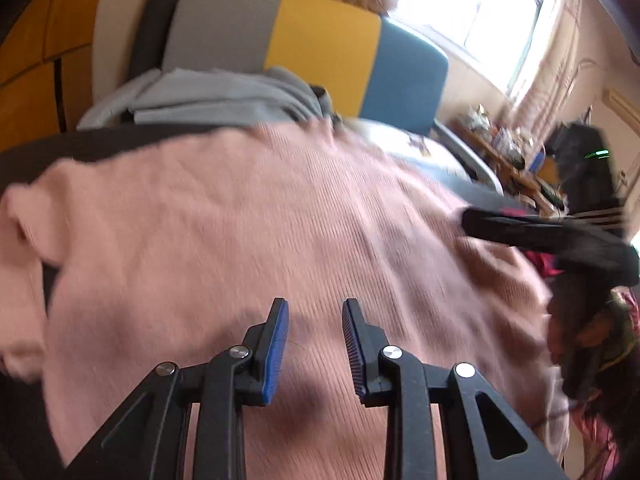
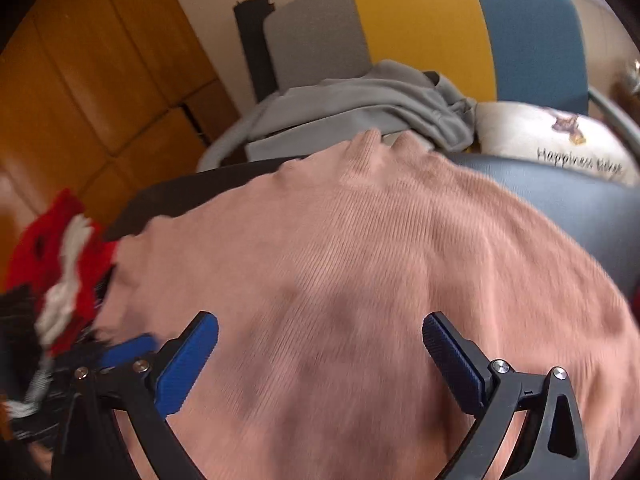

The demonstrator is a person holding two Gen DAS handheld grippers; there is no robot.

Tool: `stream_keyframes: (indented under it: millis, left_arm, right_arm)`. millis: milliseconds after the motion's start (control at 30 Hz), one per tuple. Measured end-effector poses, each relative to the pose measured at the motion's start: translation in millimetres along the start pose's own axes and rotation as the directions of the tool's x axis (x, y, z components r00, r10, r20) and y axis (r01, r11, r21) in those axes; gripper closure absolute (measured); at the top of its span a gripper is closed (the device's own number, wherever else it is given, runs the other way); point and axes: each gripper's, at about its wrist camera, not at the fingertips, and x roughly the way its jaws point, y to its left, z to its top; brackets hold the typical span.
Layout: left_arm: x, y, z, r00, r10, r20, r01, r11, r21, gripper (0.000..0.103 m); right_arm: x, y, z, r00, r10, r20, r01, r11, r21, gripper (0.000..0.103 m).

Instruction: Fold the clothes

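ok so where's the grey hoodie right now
The grey hoodie lies bunched behind the pink sweater, against the grey-yellow-blue chair back. In the right wrist view, a white printed cushion sits to its right.

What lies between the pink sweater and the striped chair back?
A crumpled grey garment lies between the pink sweater and the chair back; both views show it.
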Motion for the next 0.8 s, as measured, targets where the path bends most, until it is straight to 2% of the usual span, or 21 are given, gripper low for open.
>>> stream_keyframes:
  millis: [100,200,300,367,433,500,567,633,700,733,800]
  left_arm:
    - [-4.5,-3.3,-24.5,1.0,0.015,-0.027,-0.015,1.0,0.0,0.075]
    - [-9.7,7.2,-42.1,0.998,0.049,-0.037,-0.048,0.999,0.008,0.075]
    - [-12.3,20.7,-47.3,0.998,0.055,-0.033,-0.054,0.998,0.014,0.075]
    - [-10.2,25.0,-42.5,0.996,0.069,-0.057,-0.068,0.997,0.02,0.076]
    - [-9.4,16.3,-40.9,0.989,0.125,-0.082,-0.118,0.989,0.087,0.076]
    - [-9.1,13.8,-39.7,0.985,0.149,-0.088,-0.138,0.984,0.112,0.076]
    - [-10.5,17.9,-35.9,0.986,0.132,-0.103,-0.126,0.99,0.06,0.076]
    - [-12.9,17.7,-36.7,0.988,0.125,-0.094,-0.124,0.992,0.023,0.076]
    - [-15.0,14.8,-40.6,0.989,0.126,-0.079,-0.126,0.992,-0.002,0.075]
    - [-15.7,10.0,-44.3,0.989,0.128,-0.071,-0.128,0.992,0.004,0.075]
    - [-15.9,3.1,-49.6,0.989,0.138,-0.056,-0.137,0.99,0.018,0.073]
  right_arm:
    - [-31.7,-6.7,-39.1,0.996,0.069,-0.05,-0.068,0.998,0.017,0.0]
    - [-49.5,-21.7,-83.7,0.994,0.061,-0.091,-0.057,0.997,0.043,0.0]
    - [-62.8,-36.3,-114.7,0.999,0.025,-0.037,-0.024,0.999,0.042,0.0]
    - [-71.6,-45.9,-134.8,1.0,0.003,0.0,-0.003,0.999,0.045,0.0]
    - [-80.5,-50.9,-139.6,0.999,0.022,0.039,-0.026,0.994,0.106,0.0]
    - [-92.3,-54.9,-140.8,0.996,0.064,0.063,-0.075,0.981,0.178,0.0]
    - [-116.5,-55.7,-148.3,0.991,0.065,0.114,-0.086,0.977,0.193,0.0]
    - [-148.6,-59.8,-161.8,0.986,-0.005,0.168,-0.026,0.983,0.18,0.0]
    - [-173.6,-72.2,-177.9,0.976,-0.131,0.173,0.099,0.979,0.179,0.0]
    - [-185.3,-79.9,-185.3,0.964,-0.203,0.169,0.172,0.968,0.18,0.0]
    - [-204.0,-93.8,-199.3,0.926,-0.347,0.149,0.32,0.931,0.177,0.0]
